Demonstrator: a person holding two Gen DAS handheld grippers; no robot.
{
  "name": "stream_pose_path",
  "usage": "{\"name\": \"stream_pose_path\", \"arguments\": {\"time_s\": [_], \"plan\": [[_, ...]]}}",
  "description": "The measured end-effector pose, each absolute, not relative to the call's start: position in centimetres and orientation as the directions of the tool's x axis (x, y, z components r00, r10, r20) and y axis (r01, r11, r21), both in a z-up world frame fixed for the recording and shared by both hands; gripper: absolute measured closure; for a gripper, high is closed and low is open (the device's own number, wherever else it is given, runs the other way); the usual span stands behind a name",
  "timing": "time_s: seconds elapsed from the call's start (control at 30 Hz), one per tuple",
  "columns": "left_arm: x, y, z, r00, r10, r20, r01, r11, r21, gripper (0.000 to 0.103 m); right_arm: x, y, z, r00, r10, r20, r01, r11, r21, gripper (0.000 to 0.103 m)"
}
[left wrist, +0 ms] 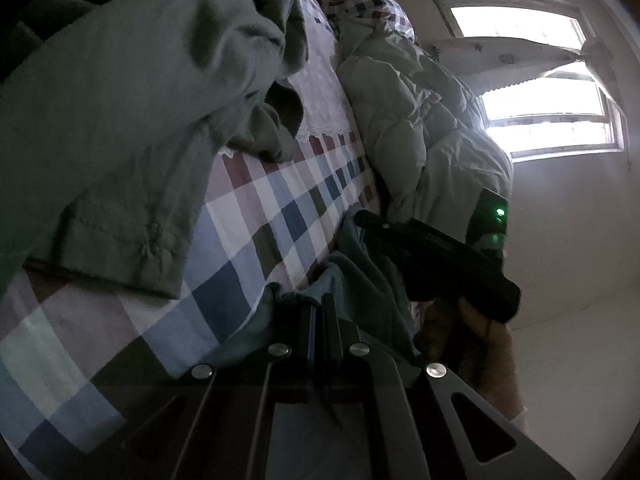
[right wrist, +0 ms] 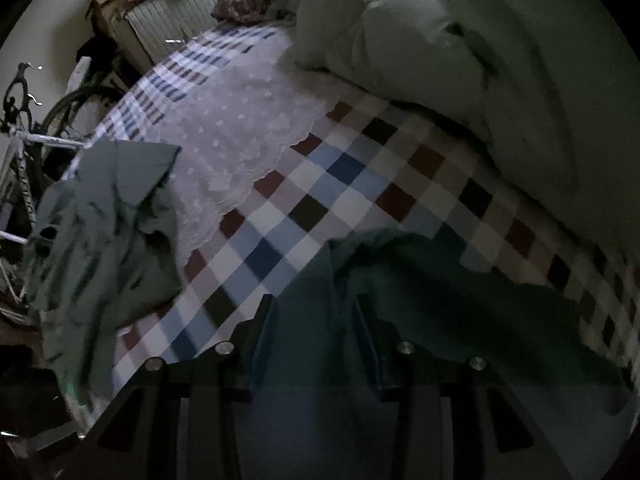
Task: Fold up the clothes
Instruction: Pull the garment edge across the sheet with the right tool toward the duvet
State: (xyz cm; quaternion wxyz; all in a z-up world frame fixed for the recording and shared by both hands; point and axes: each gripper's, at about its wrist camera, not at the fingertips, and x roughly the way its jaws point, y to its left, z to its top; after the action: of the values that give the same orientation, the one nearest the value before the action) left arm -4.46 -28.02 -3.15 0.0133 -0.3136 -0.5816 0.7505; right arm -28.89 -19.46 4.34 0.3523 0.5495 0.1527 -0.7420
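Teal cloth (left wrist: 360,276) bunches right at my left tool (left wrist: 318,308), whose fingers are pressed together with a fold of it pinched between them, at the near edge of the bed (left wrist: 256,216). My right tool (right wrist: 314,320) stands partly open above the same teal cloth (right wrist: 440,304); its fingers straddle a dark ridge of the fabric, but I judge the pads are not pressing on it, so that side has nothing held. From the left view, the right tool's black body (left wrist: 436,260) sits just beside my pinched corner, over the cloth.

What could go wrong: if I close the right tool where it hangs, I may catch only a loose wrinkle, or two layers at once, and the fold would come out crooked. Pulling against the left pinch could also drag the cloth off the bed's edge. The dim light makes the hem hard to find.

The teal piece looks soft, thick and limp, like fleece or heavy knit, lying in rumpled folds. Well apart, a grey-green garment (right wrist: 108,216) sprawls creased at the far side, thinner, with a stitched hem. Between them the checked sheet (right wrist: 320,184) lies flat, partly under a white lace cover (right wrist: 232,132) with a scalloped edge. A puffy pale quilt (right wrist: 460,40) is heaped along the bed's other side.
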Motion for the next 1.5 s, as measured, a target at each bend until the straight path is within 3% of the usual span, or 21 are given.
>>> {"name": "stream_pose_path", "arguments": {"time_s": [0.1, 0.2, 0.23, 0.5, 0.73, 0.9, 0.97, 1.03, 1.13, 1.33, 1.4, 1.5], "plan": [[-4.4, -28.2, -3.3, -0.804, 0.389, -0.45, 0.347, -0.309, -0.886, 0.102, -29.3, -20.3, 3.3, -0.139, -0.327, -0.935, 0.699, -0.701, 0.142, 0.067], [-4.5, -28.3, -3.3, -0.805, 0.391, -0.446, 0.346, -0.301, -0.889, 0.102, -29.4, -20.7, 3.6, -0.163, -0.308, -0.937, 0.709, -0.697, 0.106, 0.101], [-4.5, -28.3, -3.4, -0.806, 0.391, -0.444, 0.344, -0.302, -0.889, 0.102, -29.4, -20.8, 3.8, -0.172, -0.302, -0.938, 0.712, -0.696, 0.094, 0.102], [-4.7, -28.4, -3.3, -0.808, 0.384, -0.447, 0.339, -0.318, -0.886, 0.102, -30.9, -21.0, 8.3, -0.315, -0.316, -0.895, 0.687, -0.727, 0.015, 0.103], [-5.2, -28.2, -3.4, -0.791, 0.38, -0.479, 0.359, -0.345, -0.867, 0.102, -32.4, -22.3, 6.0, -0.417, -0.192, -0.888, 0.643, -0.753, -0.139, 0.103], [-5.4, -28.3, -3.0, -0.792, 0.378, -0.48, 0.35, -0.363, -0.864, 0.102, -33.4, -21.8, 5.3, -0.485, -0.149, -0.861, 0.554, -0.814, -0.171, 0.102], [-5.4, -28.3, -2.9, -0.79, 0.381, -0.48, 0.348, -0.365, -0.864, 0.101, -33.1, -20.1, 7.4, -0.537, -0.182, -0.824, 0.518, -0.842, -0.152, 0.096], [-5.4, -28.4, -2.7, -0.79, 0.384, -0.477, 0.344, -0.366, -0.865, 0.099, -32.2, -17.9, 10.0, -0.577, -0.223, -0.786, 0.501, -0.856, -0.125, 0.082], [-5.3, -28.5, -2.5, -0.792, 0.389, -0.471, 0.337, -0.364, -0.868, 0.09, -30.4, -14.2, 13.5, -0.615, -0.278, -0.738, 0.501, -0.86, -0.094, 0.065], [-4.3, -28.0, -0.5, -0.818, 0.374, -0.436, 0.289, -0.388, -0.875, 0.052, -23.3, -4.8, 20.2, -0.697, -0.309, -0.647, 0.455, -0.888, -0.066, 0.055], [-3.4, -27.7, 0.2, -0.839, 0.327, -0.436, 0.29, -0.409, -0.865, 0.019, -20.4, -1.7, 21.7, -0.713, -0.29, -0.638, 0.429, -0.901, -0.07, 0.051], [-2.0, -27.9, 1.3, -0.866, 0.261, -0.426, 0.289, -0.434, -0.853, 0.016, -16.6, 2.4, 23.2, -0.731, -0.265, -0.629, 0.401, -0.912, -0.083, 0.048]]}}
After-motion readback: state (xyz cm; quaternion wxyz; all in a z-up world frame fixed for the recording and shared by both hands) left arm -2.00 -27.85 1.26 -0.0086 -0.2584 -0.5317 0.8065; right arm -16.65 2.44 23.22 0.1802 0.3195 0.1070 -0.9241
